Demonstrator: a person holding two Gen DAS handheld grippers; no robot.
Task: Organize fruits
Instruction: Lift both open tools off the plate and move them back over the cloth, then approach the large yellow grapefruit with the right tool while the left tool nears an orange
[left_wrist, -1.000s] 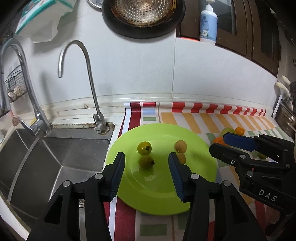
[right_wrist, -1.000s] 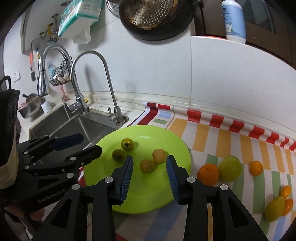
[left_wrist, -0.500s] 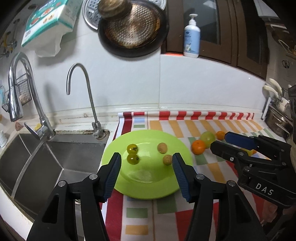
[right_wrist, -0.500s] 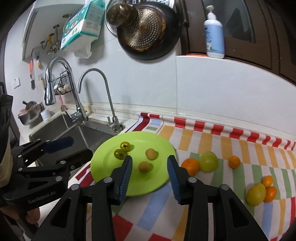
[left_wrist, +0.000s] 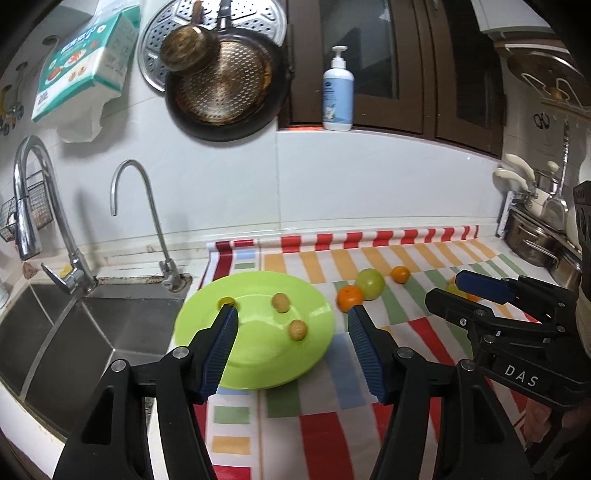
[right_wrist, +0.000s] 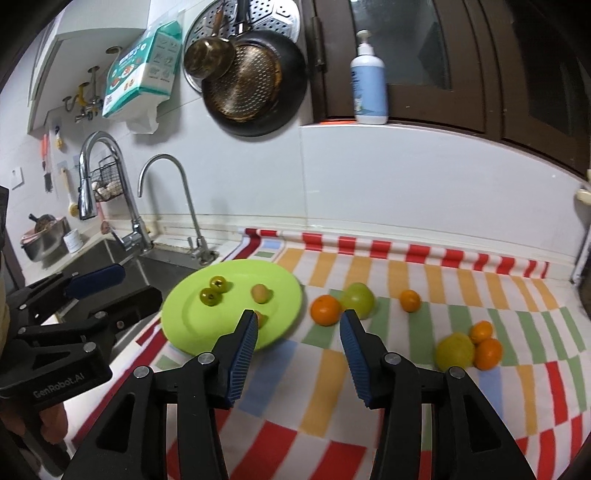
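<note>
A lime green plate (left_wrist: 258, 354) (right_wrist: 177, 314) lies on the striped mat beside the sink. It holds two small green fruits (right_wrist: 213, 290) and two small brown fruits (left_wrist: 280, 302) (right_wrist: 259, 293). To its right on the mat lie an orange (right_wrist: 325, 309) (left_wrist: 349, 296), a green apple (right_wrist: 358, 299) (left_wrist: 370, 283) and a small orange (right_wrist: 410, 300). A yellow-green fruit (right_wrist: 454, 350) with two small oranges (right_wrist: 488, 352) lies farther right. My left gripper (left_wrist: 291, 317) and right gripper (right_wrist: 298, 319) are both open, empty and held above the mat.
A steel sink (left_wrist: 55, 332) with two faucets (left_wrist: 147, 221) is at the left. Pans (left_wrist: 225, 85) hang on the wall. A soap bottle (left_wrist: 338, 96) stands on the ledge. Steel pots (left_wrist: 532, 240) stand at the far right.
Both grippers have pulled back and risen away from the plate, so the plate looks smaller and more of the mat and fruits shows. Both jaws have opened wider.
</note>
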